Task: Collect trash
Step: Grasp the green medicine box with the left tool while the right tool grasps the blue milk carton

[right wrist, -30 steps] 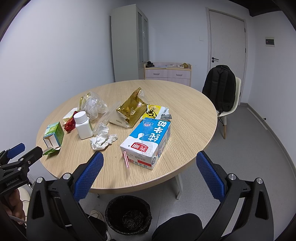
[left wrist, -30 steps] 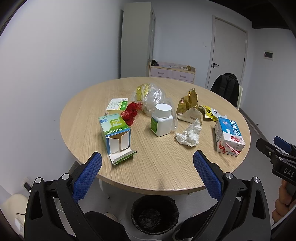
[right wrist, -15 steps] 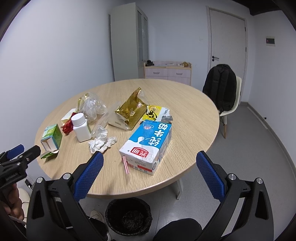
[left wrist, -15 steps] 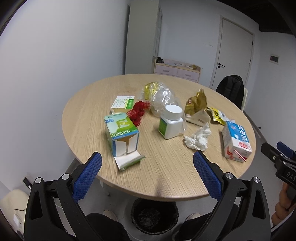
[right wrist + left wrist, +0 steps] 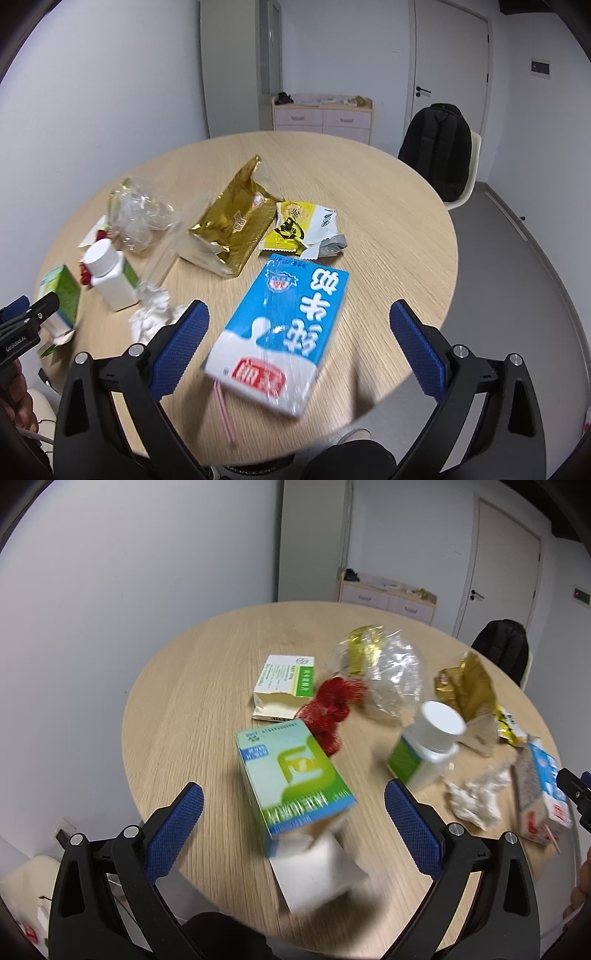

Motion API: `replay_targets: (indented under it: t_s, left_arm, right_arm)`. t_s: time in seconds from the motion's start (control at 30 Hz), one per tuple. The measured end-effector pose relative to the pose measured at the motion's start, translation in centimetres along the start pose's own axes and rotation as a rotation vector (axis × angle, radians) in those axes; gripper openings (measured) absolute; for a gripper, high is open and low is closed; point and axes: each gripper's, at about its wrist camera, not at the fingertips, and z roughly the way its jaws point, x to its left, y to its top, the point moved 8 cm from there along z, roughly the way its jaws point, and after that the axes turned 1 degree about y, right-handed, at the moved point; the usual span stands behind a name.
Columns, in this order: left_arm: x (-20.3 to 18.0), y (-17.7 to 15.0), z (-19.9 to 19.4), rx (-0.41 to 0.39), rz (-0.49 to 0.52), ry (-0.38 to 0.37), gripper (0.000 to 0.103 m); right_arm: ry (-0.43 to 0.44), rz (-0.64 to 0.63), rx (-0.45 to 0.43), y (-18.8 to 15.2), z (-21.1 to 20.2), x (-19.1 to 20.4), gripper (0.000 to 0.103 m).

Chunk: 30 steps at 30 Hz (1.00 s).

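Note:
Trash lies scattered on a round wooden table (image 5: 192, 701). My left gripper (image 5: 293, 805) is open just above a green and blue carton (image 5: 291, 775) with a torn white flap. My right gripper (image 5: 299, 326) is open over a blue and white milk carton (image 5: 284, 328) that lies flat with a pink straw (image 5: 223, 413). Between them stand a white pill bottle (image 5: 428, 746) and crumpled white tissue (image 5: 476, 801). Nothing is held by either gripper.
A white and green medicine box (image 5: 286, 683), red netting (image 5: 332, 709), a clear plastic bag (image 5: 391, 672), a gold foil bag (image 5: 236, 225) and a yellow wrapper (image 5: 299, 225) lie further back. A chair with a black backpack (image 5: 437, 151) stands behind the table.
Both grippers have moved forward and down over the table. The green carton and the milk carton now sit close between their fingers. The bin under the table edge has dropped out of view.

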Motion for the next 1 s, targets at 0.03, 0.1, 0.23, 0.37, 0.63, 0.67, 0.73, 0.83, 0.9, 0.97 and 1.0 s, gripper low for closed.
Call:
replay_targets:
  t_s: [0.03,0.1,0.23,0.37,0.63,0.67,0.73,0.83,0.9,0.97,1.0]
  left_arm:
    - [0.1,0.1,0.4,0.006,-0.002,0.005,0.096]
    - [0.4,0.2,1.2,0.021,-0.01,0.009,0.096]
    - [0.8,0.3,2.4,0.04,-0.014,0.021,0.093]
    - [1.2,0.2,3.4,0.056,-0.024,0.035,0.086]
    - [1.3,-0.1,4.3,0.091,-0.038,0.029,0.064]
    - [1.3,-0.1,4.4,0.089,-0.038,0.034,0.061]
    - [1.2,-0.2,4.1,0.087,-0.034,0.036,0.056]
    - [1.1,-0.2,3.9,0.082,-0.031,0.034,0.051]
    - [1.1,-0.3,3.7,0.079,-0.032,0.03,0.048]
    - [1.0,-0.3,3.4,0.076,-0.031,0.019,0.048]
    - [0.9,-0.3,3.3,0.074,-0.028,0.018,0.047]
  right_arm:
    - [-0.004,-0.001,0.009,0.0,0.4,0.1,0.093]
    - [-0.015,0.007,0.039,-0.1,1.5,0.2,0.091]
    - [-0.019,0.021,0.073,-0.2,3.1,0.3,0.085]
    - [-0.02,0.019,0.101,-0.5,3.8,0.9,0.079]
    - [-0.037,0.007,0.114,-0.9,3.8,1.2,0.074]
    - [-0.036,0.006,0.115,-1.0,3.7,1.2,0.074]
    - [-0.032,0.003,0.115,-1.0,3.6,1.2,0.072]
    - [-0.025,0.005,0.112,-1.0,3.6,1.1,0.069]
    - [-0.021,0.006,0.112,-0.9,3.5,1.1,0.068]
    - [-0.02,0.005,0.112,-1.0,3.4,1.1,0.068]
    - [-0.02,0.005,0.112,-1.0,3.4,1.1,0.067]
